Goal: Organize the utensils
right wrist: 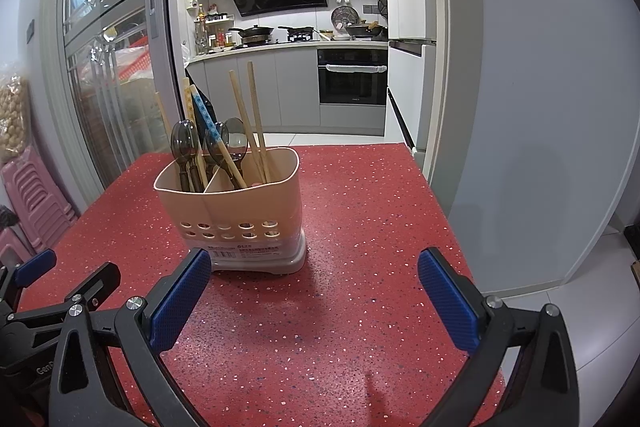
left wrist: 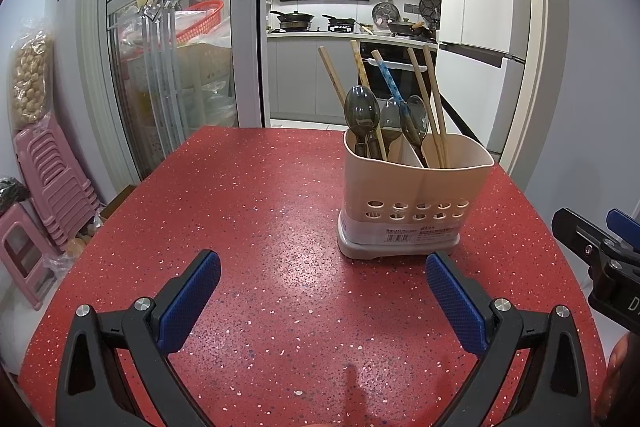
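Three spoons [left wrist: 362,115], five chopsticks [left wrist: 434,99] in holder [left wrist: 416,187]; both grippers [left wrist: 322,291] [right wrist: 314,291] spread.

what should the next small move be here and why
Probably bring the right gripper forward and left toward the utensil holder. Both grippers are open and hold nothing, and the left gripper is also short of it. The spoons and chopsticks are mixed across its two compartments, so one needs lifting out.
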### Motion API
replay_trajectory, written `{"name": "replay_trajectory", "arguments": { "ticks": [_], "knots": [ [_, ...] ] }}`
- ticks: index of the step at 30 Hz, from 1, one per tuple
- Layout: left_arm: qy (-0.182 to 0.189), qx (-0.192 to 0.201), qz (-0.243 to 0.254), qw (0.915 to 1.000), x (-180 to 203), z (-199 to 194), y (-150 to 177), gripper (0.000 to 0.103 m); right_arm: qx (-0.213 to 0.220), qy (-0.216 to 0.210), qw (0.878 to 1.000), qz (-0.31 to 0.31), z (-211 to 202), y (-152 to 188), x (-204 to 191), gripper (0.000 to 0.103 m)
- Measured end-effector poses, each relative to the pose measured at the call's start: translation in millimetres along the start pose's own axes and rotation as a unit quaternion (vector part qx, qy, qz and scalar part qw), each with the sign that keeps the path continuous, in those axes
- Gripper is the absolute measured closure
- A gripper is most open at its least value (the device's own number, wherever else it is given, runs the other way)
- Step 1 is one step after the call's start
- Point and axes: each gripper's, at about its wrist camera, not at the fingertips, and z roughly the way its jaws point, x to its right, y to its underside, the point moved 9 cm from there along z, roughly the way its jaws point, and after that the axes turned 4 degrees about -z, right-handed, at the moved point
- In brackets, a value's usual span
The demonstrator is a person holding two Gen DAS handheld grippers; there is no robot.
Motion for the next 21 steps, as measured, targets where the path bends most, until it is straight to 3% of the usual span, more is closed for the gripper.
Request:
{"name": "replay_trajectory", "arguments": {
  "ticks": [21],
  "knots": [
    [-0.002, 0.001, 0.000, 1.0000, 1.5, -1.4, -2.2, 0.000, 0.000, 0.000, 1.000, 0.001, -0.1, 0.2, -0.3, 0.000]
  ]
}}
